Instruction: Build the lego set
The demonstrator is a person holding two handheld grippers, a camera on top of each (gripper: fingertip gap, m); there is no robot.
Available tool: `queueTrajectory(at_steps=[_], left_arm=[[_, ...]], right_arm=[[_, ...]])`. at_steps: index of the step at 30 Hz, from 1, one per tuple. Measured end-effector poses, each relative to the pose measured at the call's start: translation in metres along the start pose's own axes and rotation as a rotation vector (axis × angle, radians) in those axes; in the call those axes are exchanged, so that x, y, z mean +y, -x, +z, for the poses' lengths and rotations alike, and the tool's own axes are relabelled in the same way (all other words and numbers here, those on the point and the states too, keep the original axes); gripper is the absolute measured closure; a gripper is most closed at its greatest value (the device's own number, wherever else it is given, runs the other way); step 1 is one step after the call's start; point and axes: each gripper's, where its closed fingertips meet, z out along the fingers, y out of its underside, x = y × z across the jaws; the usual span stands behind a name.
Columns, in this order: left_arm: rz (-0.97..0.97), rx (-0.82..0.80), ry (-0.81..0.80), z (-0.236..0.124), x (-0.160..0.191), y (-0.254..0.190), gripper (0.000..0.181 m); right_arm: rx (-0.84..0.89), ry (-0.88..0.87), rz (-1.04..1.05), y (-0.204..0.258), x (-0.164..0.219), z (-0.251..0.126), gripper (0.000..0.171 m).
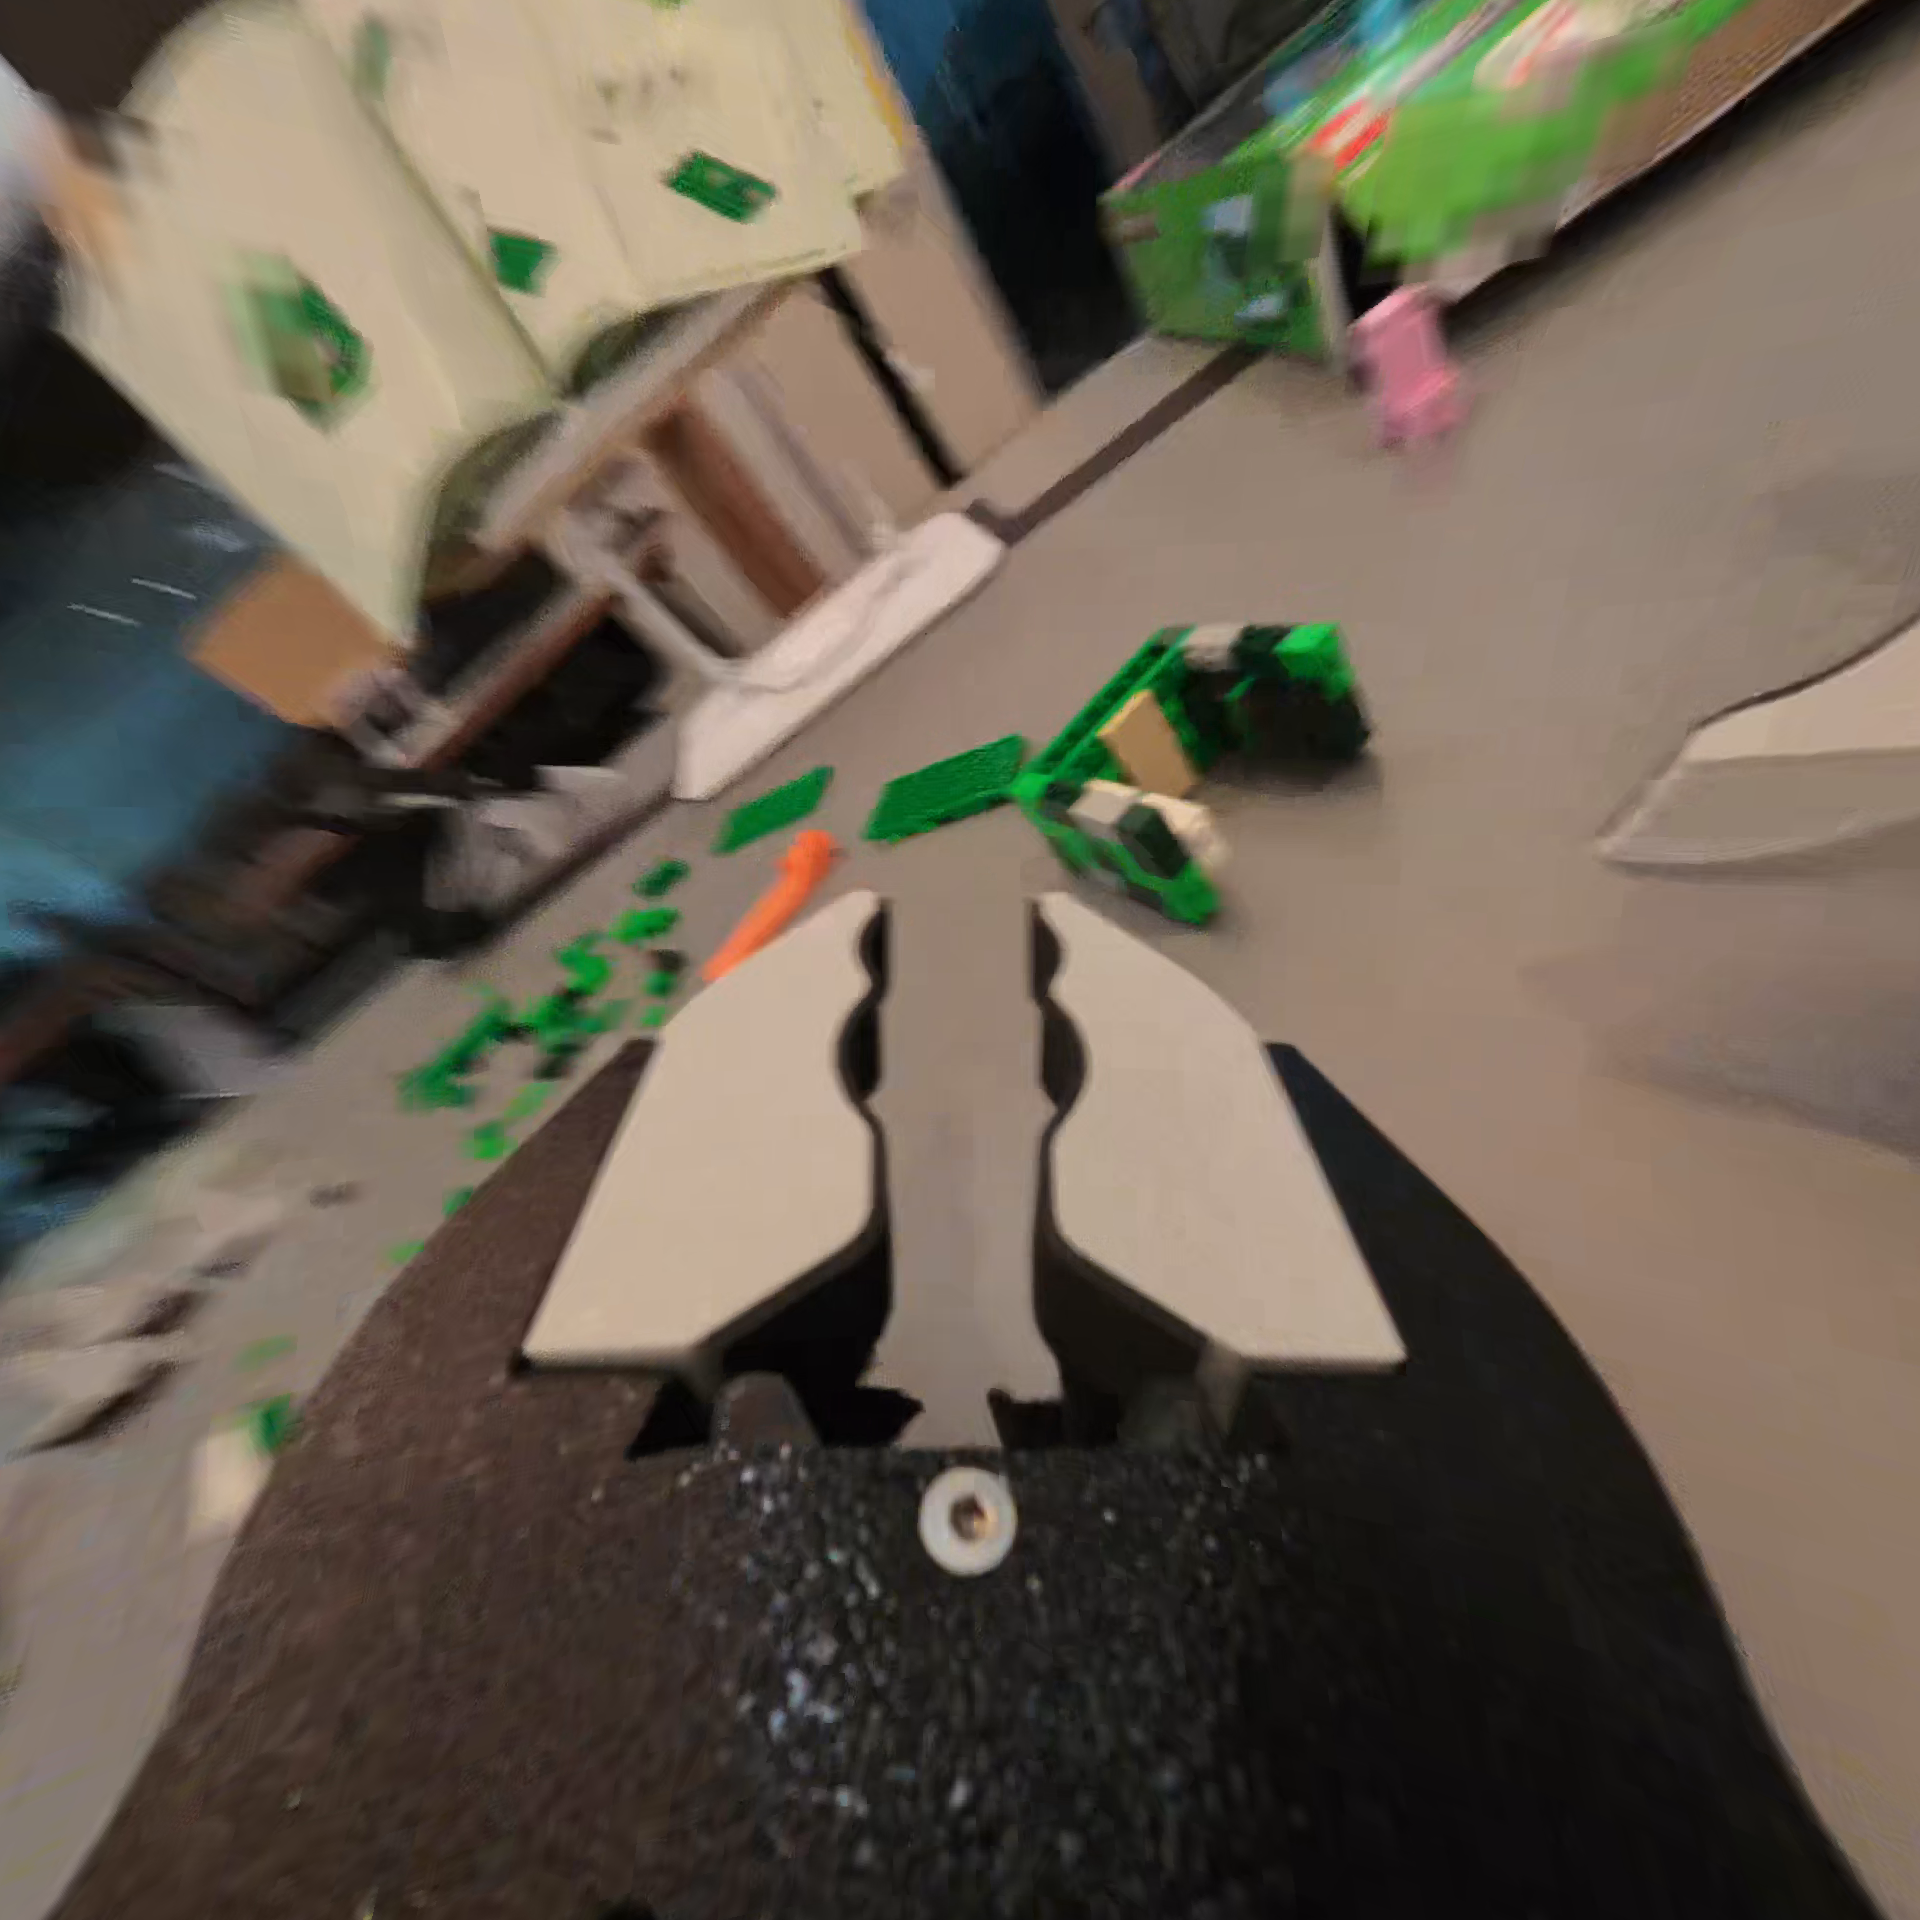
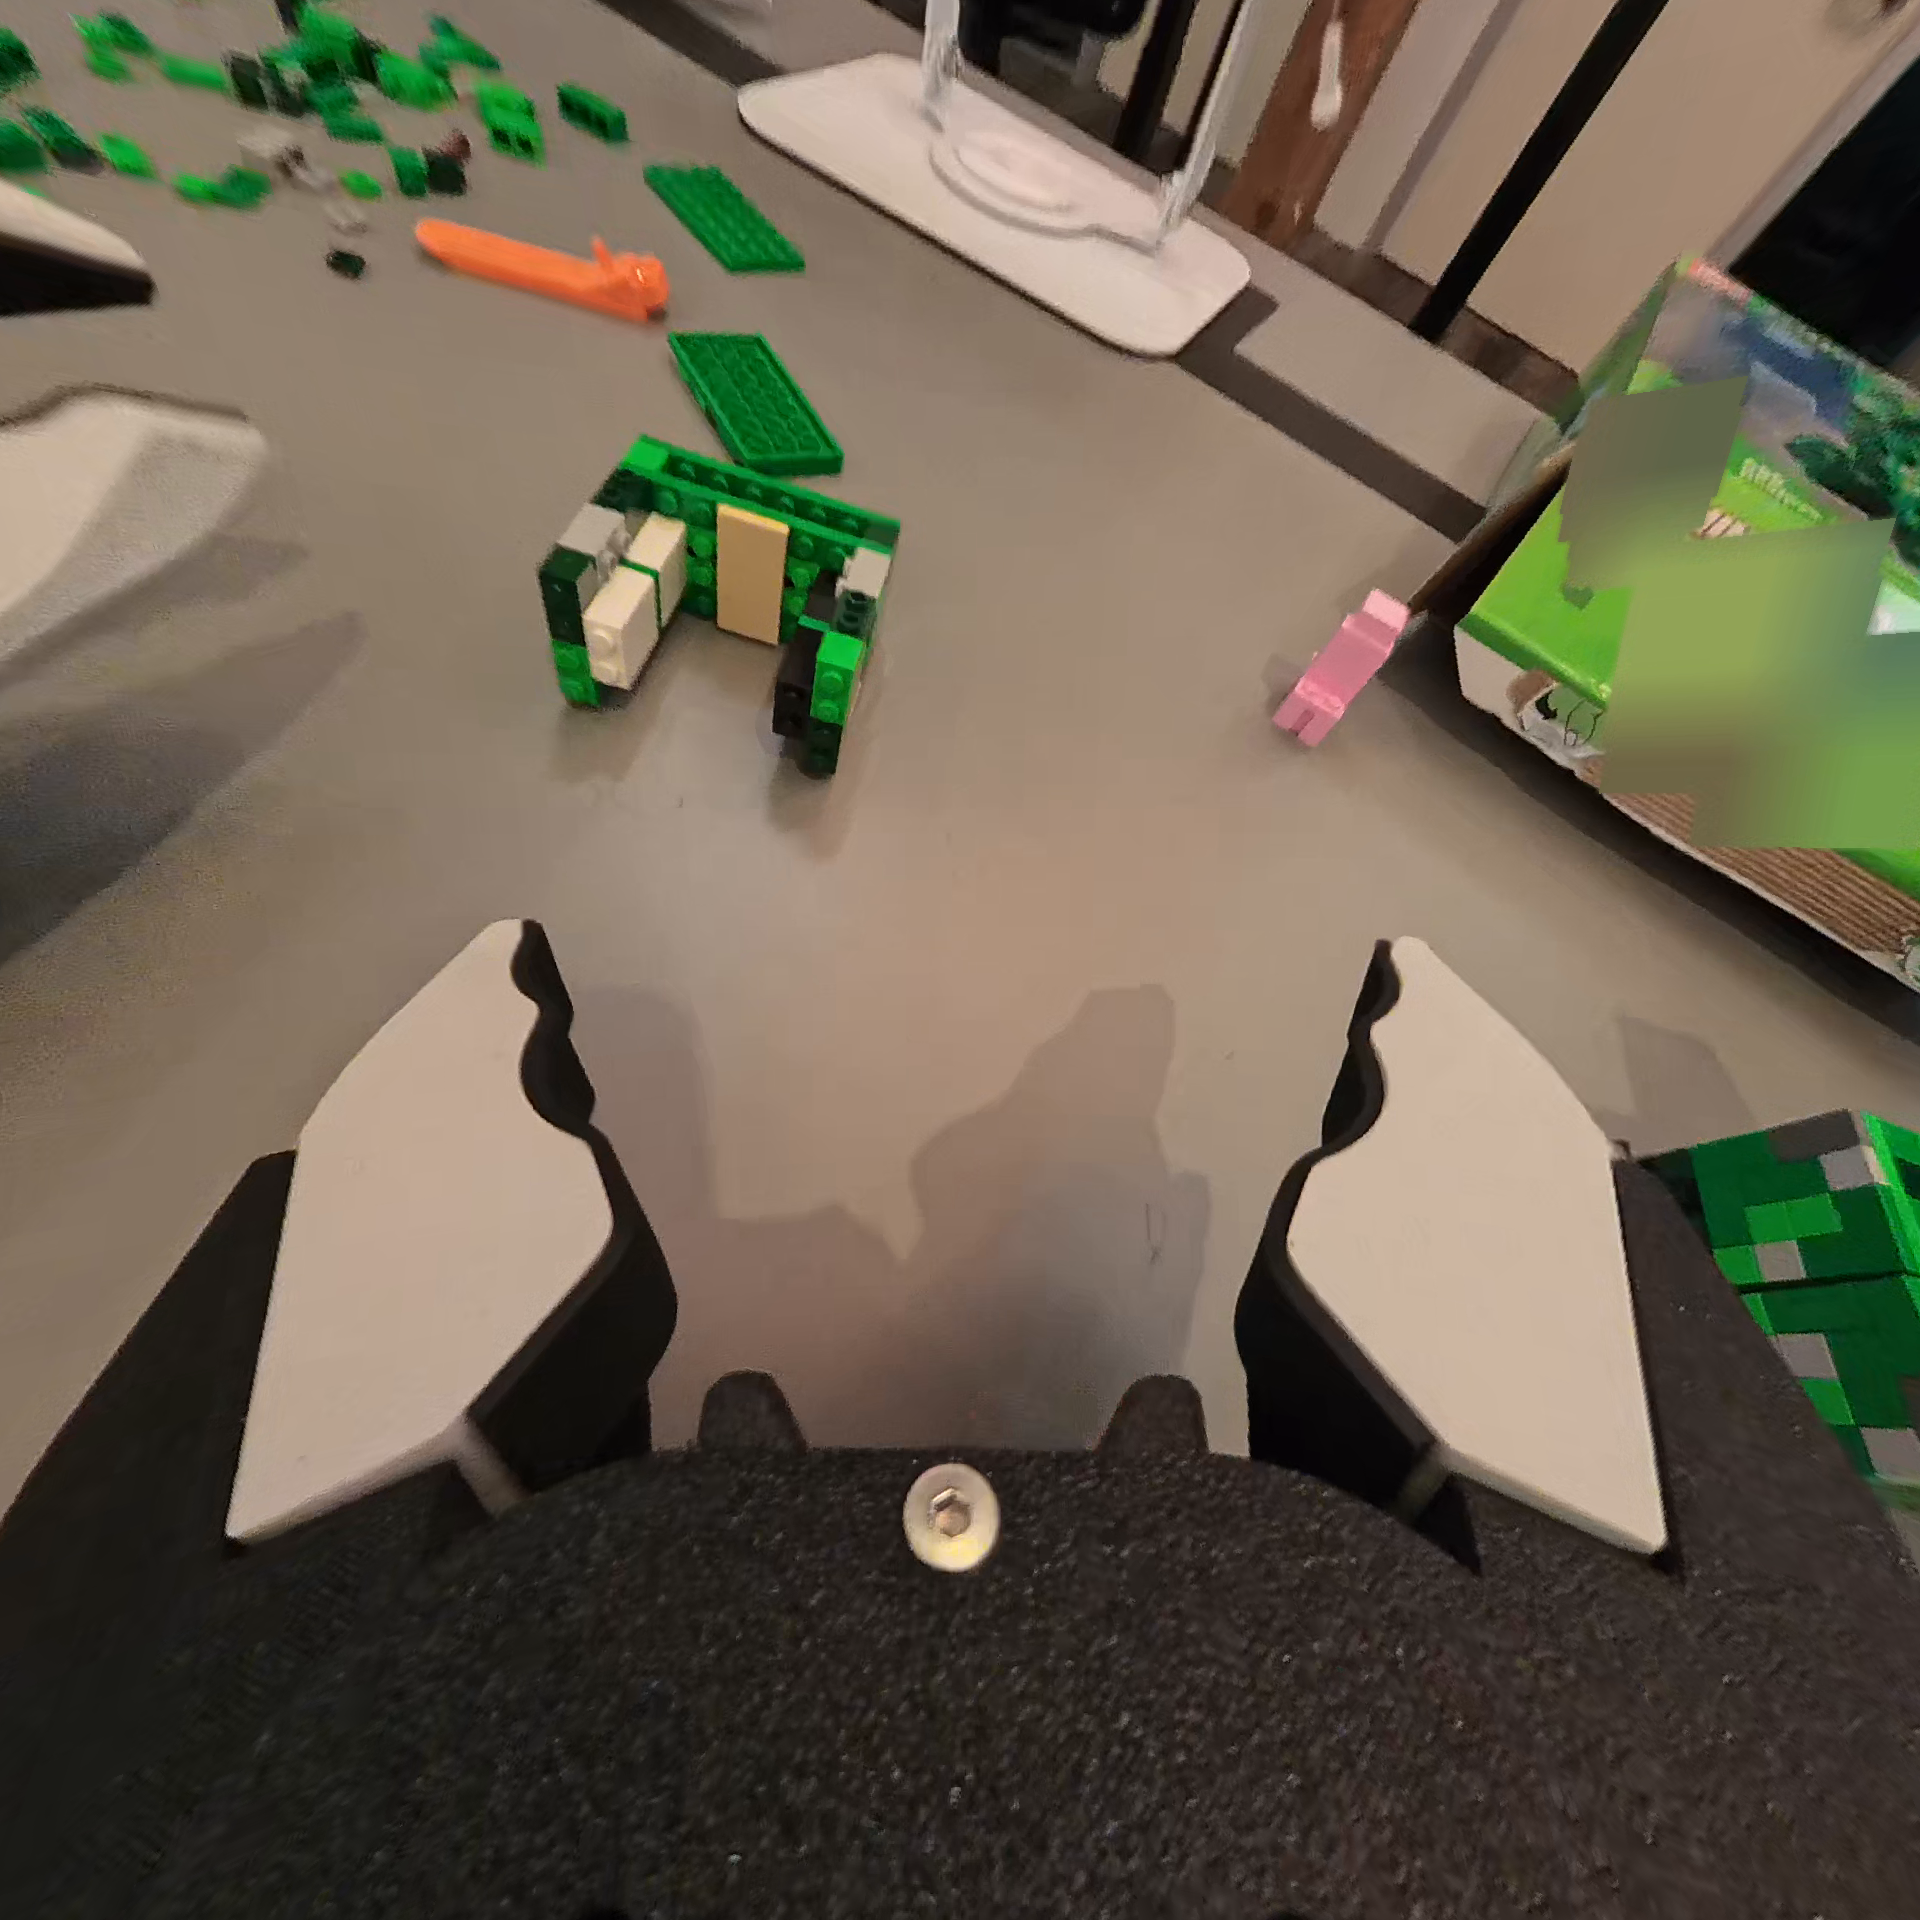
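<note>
A partly built green Lego model (image 2: 717,582) with white, tan and black bricks lies on the grey table (image 2: 1039,831); it also shows in the blurred left wrist view (image 1: 1174,748). Two flat green plates (image 2: 753,400) (image 2: 722,218) lie just beyond it. A pile of loose green bricks (image 2: 291,94) and an orange brick separator (image 2: 540,265) lie at the far left. My right gripper (image 2: 956,945) is wide open and empty, short of the model. My left gripper (image 1: 958,914) is narrowly open and empty, near the separator (image 1: 774,914).
A pink Lego pig (image 2: 1340,665) stands by the green set box (image 2: 1714,582) at the right. A green pixel-patterned block (image 2: 1829,1268) sits beside my right finger. A white stand base (image 2: 997,197) is at the table's far edge. Pale instruction pages (image 1: 468,208) stand at the left. The green pixel-patterned block (image 2: 1829,1268) is about 12 cm from my right fingertips and 30 cm from my left.
</note>
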Motion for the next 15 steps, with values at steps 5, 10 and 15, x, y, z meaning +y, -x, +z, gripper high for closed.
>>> queueTrajectory(at_steps=[5, 10, 15], left_arm=[[-0.186, 0.167, 0.173, -0.003, 0.021, 0.005, 0.113], [-0.109, 0.173, 0.271, 0.001, 0.027, 0.013, 0.058], [0.043, 0.064, 0.24, -0.005, 0.007, 0.019, 0.054]], right_arm=[[-0.29, -0.339, 0.274, 0.033, -0.055, -0.057, 0.051], [-0.414, -0.388, 0.212, 0.105, -0.088, -0.127, 0.027], [-0.257, -0.345, 0.134, 0.12, -0.102, -0.145, 0.027]])
